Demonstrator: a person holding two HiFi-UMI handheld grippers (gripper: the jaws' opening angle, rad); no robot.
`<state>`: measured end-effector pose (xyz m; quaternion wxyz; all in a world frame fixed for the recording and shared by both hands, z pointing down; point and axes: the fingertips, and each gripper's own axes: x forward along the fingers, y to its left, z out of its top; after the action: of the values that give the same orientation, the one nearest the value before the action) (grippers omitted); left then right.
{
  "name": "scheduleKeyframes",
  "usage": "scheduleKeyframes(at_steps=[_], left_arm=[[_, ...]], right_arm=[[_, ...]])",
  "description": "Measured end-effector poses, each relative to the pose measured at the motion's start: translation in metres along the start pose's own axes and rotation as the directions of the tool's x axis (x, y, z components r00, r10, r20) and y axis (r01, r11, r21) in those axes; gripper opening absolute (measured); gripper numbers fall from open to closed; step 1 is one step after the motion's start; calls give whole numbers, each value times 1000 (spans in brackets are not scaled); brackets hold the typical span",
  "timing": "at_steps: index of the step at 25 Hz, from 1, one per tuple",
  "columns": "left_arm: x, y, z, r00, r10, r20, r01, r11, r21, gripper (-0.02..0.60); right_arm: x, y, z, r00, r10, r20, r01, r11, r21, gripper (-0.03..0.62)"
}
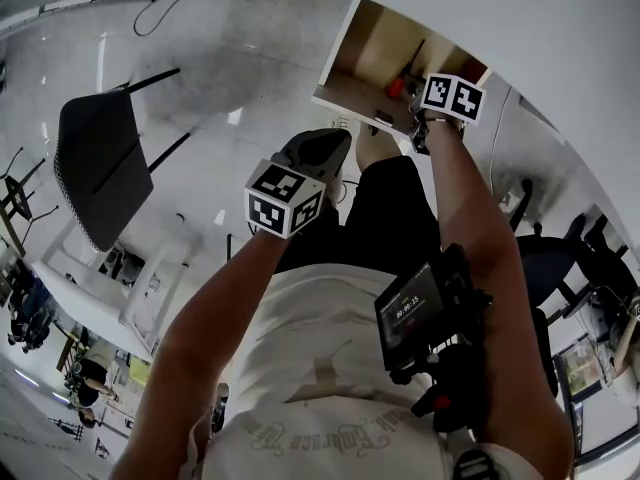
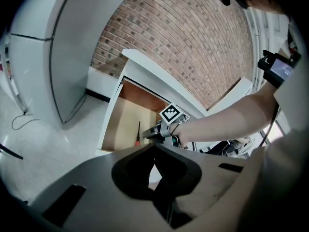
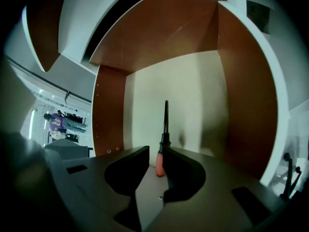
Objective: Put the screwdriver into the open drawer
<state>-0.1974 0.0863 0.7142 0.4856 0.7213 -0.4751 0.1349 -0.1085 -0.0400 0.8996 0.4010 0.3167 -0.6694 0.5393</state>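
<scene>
The screwdriver lies on the floor of the open drawer, so I judge it delivered. My right gripper hangs over its red handle, fingers apart and off it. My left gripper idles nearer me, fingers together and empty.

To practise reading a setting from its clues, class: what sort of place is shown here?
Probably an office or lab workspace: a white desk unit with an open drawer, a dark chair on a glossy pale floor, and a brick wall behind.
</scene>
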Motion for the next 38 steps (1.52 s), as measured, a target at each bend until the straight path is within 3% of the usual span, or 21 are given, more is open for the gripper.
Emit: scheduleKeyframes(at_steps=[17,28,38], left_arm=[[-34,-25,28,999,-38,15,37,997,64,20],[-58,-33,47,998,-64,14,62,992,111,20],[-83,-43,62,997,-63,55,55,990,128,20]], right_arm=[[-94,32,8,982,76,174,-85,995,45,41],[-144,51,3,948,110,299,-139,987,76,32],[-197,75,-5,917,149,370,-164,986,10,29]])
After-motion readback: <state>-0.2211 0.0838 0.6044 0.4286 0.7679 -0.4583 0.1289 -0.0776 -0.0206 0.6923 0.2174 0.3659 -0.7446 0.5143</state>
